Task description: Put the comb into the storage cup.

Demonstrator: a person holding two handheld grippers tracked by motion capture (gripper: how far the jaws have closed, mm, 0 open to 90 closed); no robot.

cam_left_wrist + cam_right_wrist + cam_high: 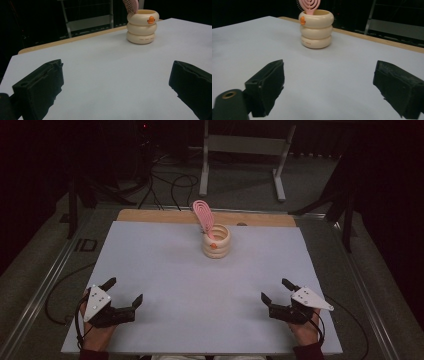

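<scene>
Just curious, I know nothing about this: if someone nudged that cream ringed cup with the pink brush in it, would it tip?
Probably not: the cup looks squat and broad-based. It might slide on the smooth white sheet. The leaning brush could wobble.

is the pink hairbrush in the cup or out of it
In. The pink plastic hairbrush stands handle-down inside the cream ringed cup, its head leaning out above the rim.
</scene>
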